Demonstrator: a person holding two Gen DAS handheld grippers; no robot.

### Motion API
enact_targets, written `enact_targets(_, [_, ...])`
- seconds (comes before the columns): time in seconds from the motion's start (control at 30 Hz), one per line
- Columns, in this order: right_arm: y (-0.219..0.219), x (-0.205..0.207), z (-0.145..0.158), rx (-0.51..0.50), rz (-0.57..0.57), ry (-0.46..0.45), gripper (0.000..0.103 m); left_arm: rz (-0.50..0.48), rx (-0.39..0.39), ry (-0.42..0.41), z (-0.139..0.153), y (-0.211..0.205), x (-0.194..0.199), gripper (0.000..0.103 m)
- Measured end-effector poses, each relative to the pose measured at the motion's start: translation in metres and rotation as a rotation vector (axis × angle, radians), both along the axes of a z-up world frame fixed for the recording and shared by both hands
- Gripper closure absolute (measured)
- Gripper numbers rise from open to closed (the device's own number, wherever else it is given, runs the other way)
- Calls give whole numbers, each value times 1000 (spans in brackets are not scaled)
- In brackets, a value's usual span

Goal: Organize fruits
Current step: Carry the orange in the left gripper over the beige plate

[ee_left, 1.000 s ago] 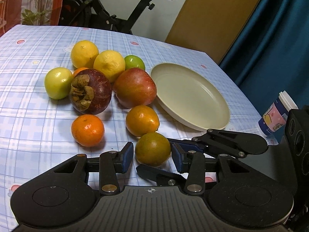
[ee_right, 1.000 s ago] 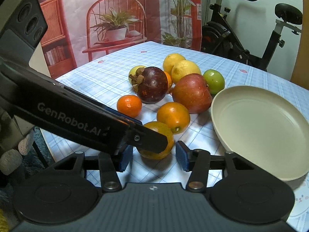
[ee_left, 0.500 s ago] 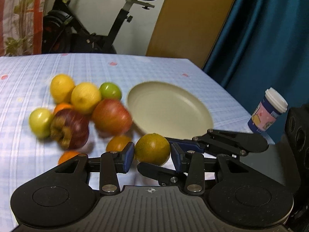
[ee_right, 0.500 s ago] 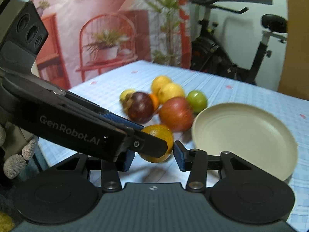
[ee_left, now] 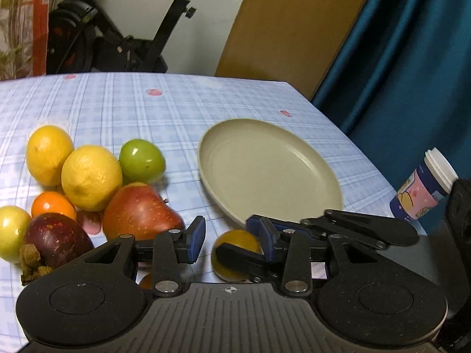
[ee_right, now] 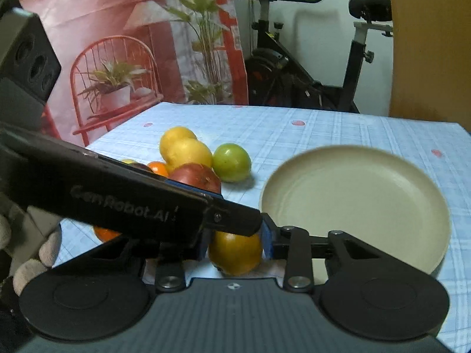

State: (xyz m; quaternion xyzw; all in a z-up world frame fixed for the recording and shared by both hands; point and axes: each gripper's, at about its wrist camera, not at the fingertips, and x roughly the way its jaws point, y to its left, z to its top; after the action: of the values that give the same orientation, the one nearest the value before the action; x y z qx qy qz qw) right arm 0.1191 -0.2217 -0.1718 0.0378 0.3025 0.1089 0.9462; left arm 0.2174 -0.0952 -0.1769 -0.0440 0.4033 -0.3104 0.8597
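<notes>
Blue checked tablecloth [ee_left: 182, 108] bearing an empty beige plate [ee_left: 266, 166] beside piled fruit, right gripper [ee_right: 235, 245] clamped on an orange [ee_right: 235, 253], left gripper [ee_left: 226, 236] parted, holding nothing.

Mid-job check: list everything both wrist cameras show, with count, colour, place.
Round plate: one, beige, right of pile.
Oval lemons: two, yellow, pile's far left.
Round glossy fruit: one, green, between lemons and plate.
Pale round fruit: one, yellow-green, left edge.
Apple: one, red, pile's near side.
Mangosteen: one, dark purple, near left.
Small mandarins: two, orange; one behind mangosteen, one half-hidden nearest camera.
Mottled citrus: one, orange-green, clamped, near centre.
Lidded paper cup: one, blue-pink, far right.
Checked tablecloth: one, pale blue, underneath.
Exercise bike: one, black, background.
Left gripper: black, jaws just closing, empty.
Right gripper: black, jaws just closed further on citrus.
</notes>
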Motion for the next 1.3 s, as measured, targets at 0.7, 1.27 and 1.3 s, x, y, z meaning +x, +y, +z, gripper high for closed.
enact_targets(0.7, [6,-19,-8,-35,20,65,57,-82,35,57,-4,-1,-17,61])
enact_targets(1.27, [-8,-20,16,16,-16,-38,58,-76,22,-81,27,-9,-13,60])
enact_targets(1.3, [-11,-15,19,11,-20,-45,58,-75,25,-84,28,-13,-7,60])
